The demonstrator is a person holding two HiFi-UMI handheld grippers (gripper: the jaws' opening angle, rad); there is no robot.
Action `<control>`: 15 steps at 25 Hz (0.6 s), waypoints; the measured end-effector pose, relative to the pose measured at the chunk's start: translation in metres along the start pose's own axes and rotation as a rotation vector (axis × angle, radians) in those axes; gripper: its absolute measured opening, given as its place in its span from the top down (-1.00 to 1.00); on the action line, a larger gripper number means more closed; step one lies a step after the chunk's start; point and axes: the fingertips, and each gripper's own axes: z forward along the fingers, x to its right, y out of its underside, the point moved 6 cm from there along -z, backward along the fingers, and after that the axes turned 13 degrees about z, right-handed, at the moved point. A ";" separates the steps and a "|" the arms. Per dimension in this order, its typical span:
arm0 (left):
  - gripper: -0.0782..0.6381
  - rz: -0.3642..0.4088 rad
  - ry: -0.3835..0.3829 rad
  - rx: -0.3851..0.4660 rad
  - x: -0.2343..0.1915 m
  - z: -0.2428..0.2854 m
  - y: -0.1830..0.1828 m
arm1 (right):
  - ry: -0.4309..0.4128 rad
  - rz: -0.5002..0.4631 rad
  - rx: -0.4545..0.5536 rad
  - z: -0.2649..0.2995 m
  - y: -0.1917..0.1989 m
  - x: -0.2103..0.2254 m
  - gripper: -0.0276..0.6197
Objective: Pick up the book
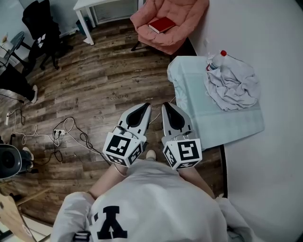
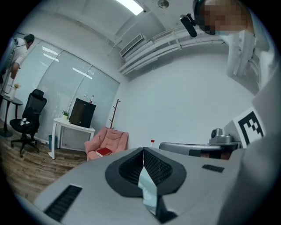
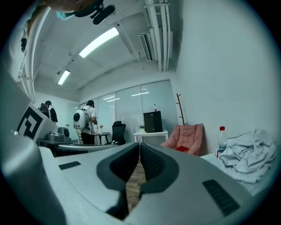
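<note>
So, my left gripper [image 1: 145, 106]: clenched, empty
my right gripper [image 1: 166, 106]: clenched, empty
book [image 1: 161, 24]: on armchair [image 1: 184, 13], well apart

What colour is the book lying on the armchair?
Red. The book lies on the pink armchair, clearest in the head view.

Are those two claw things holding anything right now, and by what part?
Nothing. The left gripper and right gripper are shut, empty; the red book lies on the pink armchair.
</note>
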 end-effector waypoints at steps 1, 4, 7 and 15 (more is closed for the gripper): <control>0.77 0.001 -0.003 0.002 0.001 0.003 0.000 | -0.006 0.003 -0.001 0.001 0.000 0.003 0.82; 0.77 0.003 -0.020 0.009 0.004 0.010 0.000 | -0.024 0.007 -0.003 0.003 -0.002 0.012 0.82; 0.77 0.003 -0.045 0.021 0.008 0.013 0.002 | -0.043 0.008 -0.003 0.004 -0.004 0.019 0.82; 0.77 -0.016 -0.085 0.010 0.009 0.023 0.009 | -0.088 0.027 -0.031 0.016 -0.001 0.031 0.82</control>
